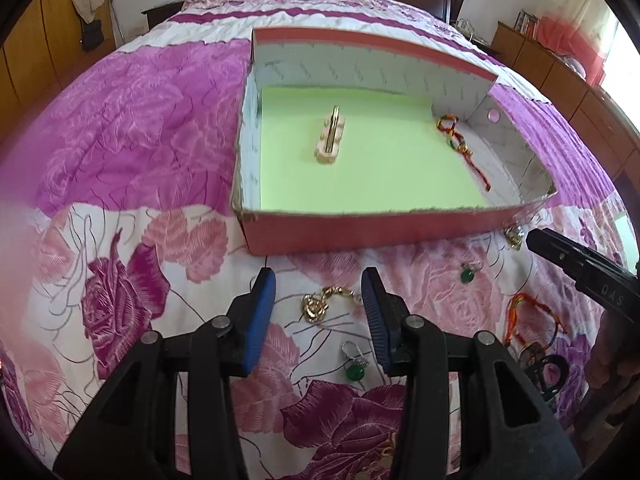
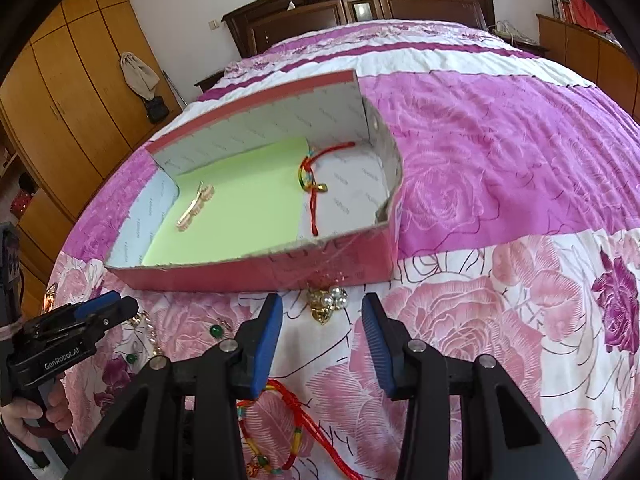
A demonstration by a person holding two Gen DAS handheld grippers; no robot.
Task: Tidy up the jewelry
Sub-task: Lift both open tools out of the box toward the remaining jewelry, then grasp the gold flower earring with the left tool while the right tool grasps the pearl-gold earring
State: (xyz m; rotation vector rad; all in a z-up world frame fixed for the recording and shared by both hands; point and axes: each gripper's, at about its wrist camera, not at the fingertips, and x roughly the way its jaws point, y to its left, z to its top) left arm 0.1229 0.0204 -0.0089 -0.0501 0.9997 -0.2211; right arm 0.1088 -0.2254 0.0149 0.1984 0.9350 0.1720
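A red cardboard box (image 1: 360, 232) (image 2: 256, 276) with a green sheet on its floor lies on the bed. It holds a pink hair clip (image 1: 330, 138) (image 2: 195, 203) and a red braided bracelet (image 1: 460, 144) (image 2: 313, 184). My left gripper (image 1: 319, 316) is open above a gold chain piece (image 1: 320, 304). Two green-stone earrings (image 1: 355, 366) (image 1: 467, 274) lie near it. My right gripper (image 2: 322, 338) is open just short of a gold and pearl brooch (image 2: 326, 300). A red and multicolour bracelet (image 2: 288, 420) (image 1: 532, 316) lies under its left finger.
The floral pink bedspread (image 1: 120, 160) (image 2: 500, 160) covers the whole bed. A dark wood headboard (image 2: 360, 4) is at the far end and wooden wardrobes (image 2: 60, 100) stand at the left. The other gripper shows at the edge of each view (image 1: 580, 268) (image 2: 72, 328).
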